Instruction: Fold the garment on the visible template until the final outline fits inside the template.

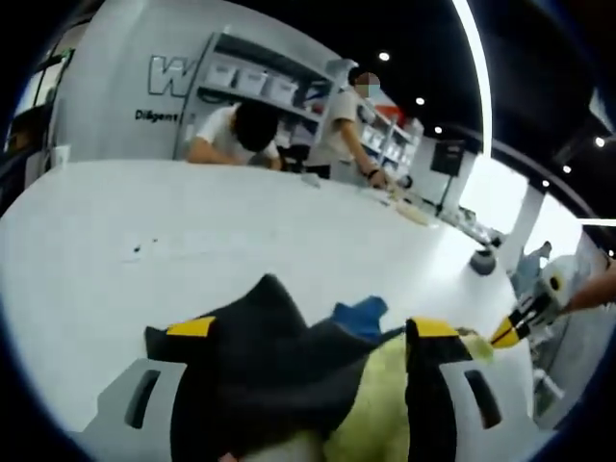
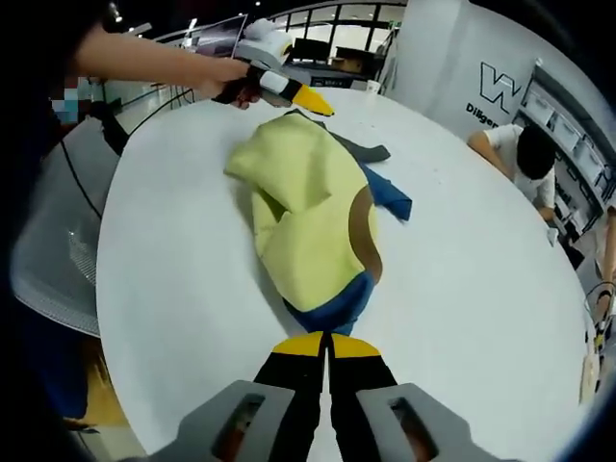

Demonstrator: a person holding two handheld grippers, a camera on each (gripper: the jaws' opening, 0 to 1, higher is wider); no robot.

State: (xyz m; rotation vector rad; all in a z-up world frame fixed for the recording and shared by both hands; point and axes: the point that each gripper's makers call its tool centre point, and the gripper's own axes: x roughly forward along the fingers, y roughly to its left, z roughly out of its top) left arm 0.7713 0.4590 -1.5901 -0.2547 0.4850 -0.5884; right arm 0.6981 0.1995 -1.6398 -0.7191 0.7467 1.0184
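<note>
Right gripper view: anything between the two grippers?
Yes, the garment. In the right gripper view it stretches from the right gripper, shut on its blue near edge, to the left gripper at its far end, on the white table.

We saw a round white table (image 2: 462,289) carrying the work. On it lay a crumpled garment (image 2: 308,217), mostly pale yellow, with blue parts, a brown band and a dark grey piece at its far end. In the left gripper view a small dark round object (image 1: 482,262) sat near the table's far edge, and some small items (image 1: 409,207) lay beside the people there.
</note>
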